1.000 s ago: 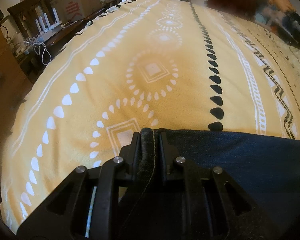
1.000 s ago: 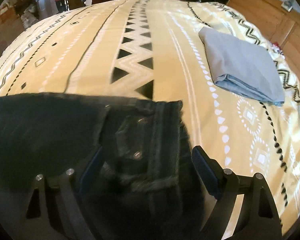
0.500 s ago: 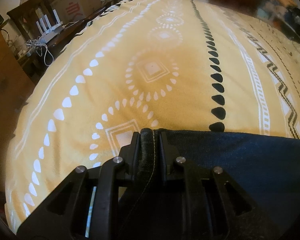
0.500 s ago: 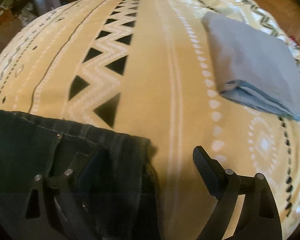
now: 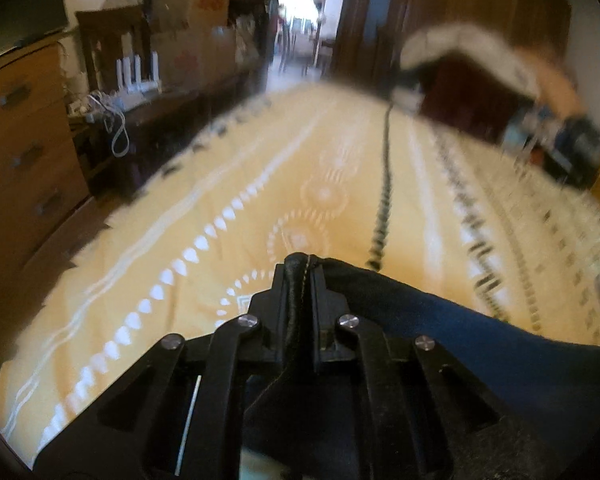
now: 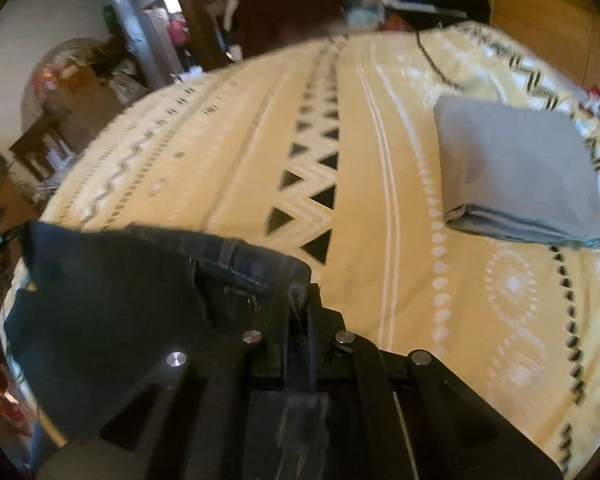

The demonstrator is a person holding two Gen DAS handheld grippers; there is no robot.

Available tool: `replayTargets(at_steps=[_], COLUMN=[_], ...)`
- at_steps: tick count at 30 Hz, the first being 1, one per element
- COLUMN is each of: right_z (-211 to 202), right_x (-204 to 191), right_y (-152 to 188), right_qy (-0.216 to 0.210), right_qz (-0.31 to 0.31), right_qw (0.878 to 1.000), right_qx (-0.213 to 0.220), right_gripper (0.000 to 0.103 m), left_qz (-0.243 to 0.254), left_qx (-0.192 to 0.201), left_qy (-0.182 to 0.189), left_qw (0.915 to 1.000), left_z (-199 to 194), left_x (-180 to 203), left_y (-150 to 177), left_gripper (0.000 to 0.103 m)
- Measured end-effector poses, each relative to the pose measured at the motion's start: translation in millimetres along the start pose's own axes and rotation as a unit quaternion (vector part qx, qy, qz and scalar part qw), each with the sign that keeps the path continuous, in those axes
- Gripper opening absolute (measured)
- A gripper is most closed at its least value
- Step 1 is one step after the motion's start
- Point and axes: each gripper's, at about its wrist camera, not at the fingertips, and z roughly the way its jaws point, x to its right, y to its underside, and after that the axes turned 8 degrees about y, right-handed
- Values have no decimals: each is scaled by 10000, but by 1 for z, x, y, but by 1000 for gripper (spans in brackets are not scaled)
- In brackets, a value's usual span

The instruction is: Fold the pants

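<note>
Dark blue jeans [image 5: 440, 328] lie on a yellow patterned bedspread [image 5: 260, 208]. My left gripper [image 5: 300, 268] is shut on a stitched edge of the jeans, and the cloth stretches off to the right. In the right wrist view my right gripper [image 6: 299, 294] is shut on the waistband corner of the jeans [image 6: 112, 292], which hang lifted to its left above the bedspread [image 6: 380, 200]. Both views are tilted up and blurred.
A folded grey cloth [image 6: 512, 172] lies on the bed at the right. A wooden dresser [image 5: 24, 152] and a cluttered side table [image 5: 112, 108] stand along the bed's left edge. A doorway [image 5: 304, 12] and dark furniture are beyond the far end.
My right gripper has closed on the jeans' waistband; it was open half a second ago. Both grippers have risen and tilted up, lifting the jeans off the bed.
</note>
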Motion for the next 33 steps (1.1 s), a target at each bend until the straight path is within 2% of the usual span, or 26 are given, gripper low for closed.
replayTargets(at_steps=[4, 6, 8, 11, 14, 15, 16, 18, 21, 24, 27, 29, 31, 32, 33], right_z=[-73, -97, -107, -96, -74, -73, -73, -78, -85, -90, -94, -106, -119, -121, -119], right_x=[-11, -15, -17, -14, -12, -8, -5, -7, -9, -10, -2, 6, 14, 15, 11], right_y=[49, 84, 131, 194, 242, 248, 250, 249, 247, 252, 253, 254, 253, 253, 252], right_qy=[-4, 24, 30, 80, 193, 174, 142, 166, 209, 364, 648, 669, 313, -4, -142], right_qz=[-107, -205, -168, -130, -80, 10, 110, 73, -77, -157, -86, 265, 962, 1352, 1508], right_qw=[9998, 9998, 9994, 9959, 9902, 9902, 9907, 9915, 9912, 9900, 9879, 9893, 9903, 9872, 9852], right_qx=[150, 34, -315, -897, -1381, -1384, -1349, -1289, -1303, -1356, -1406, -1272, -955, -842, -802], right_gripper=[7, 7, 7, 7, 6, 6, 6, 6, 6, 6, 7, 8, 11, 12, 22], left_qz=[-255, -351, -468, -728, -1072, -1157, -1259, -1380, -1126, -1201, -1248, -1349, -1420, -1394, -1355], left_qx=[420, 512, 465, 60, -728, -817, -673, -621, -745, -787, -810, -761, -735, -743, -754], left_qy=[146, 172, 127, -66, -252, -251, -197, -188, -306, -263, -242, -179, -160, -179, -202], left_qw=[9987, 9979, 9977, 9973, 9913, 9896, 9896, 9883, 9904, 9893, 9886, 9878, 9870, 9873, 9877], left_z=[-62, -88, -107, -110, -90, -86, -88, -90, -82, -75, -77, -88, -90, -89, -90], left_x=[-20, -33, -48, -73, -99, -104, -106, -103, -95, -98, -103, -106, -105, -104, -102], left_y=[13, 31, 59, 106, 160, 173, 177, 170, 158, 153, 161, 171, 173, 173, 173], left_gripper=[9, 9, 9, 9, 9, 10, 11, 10, 11, 11, 11, 12, 12, 12, 12])
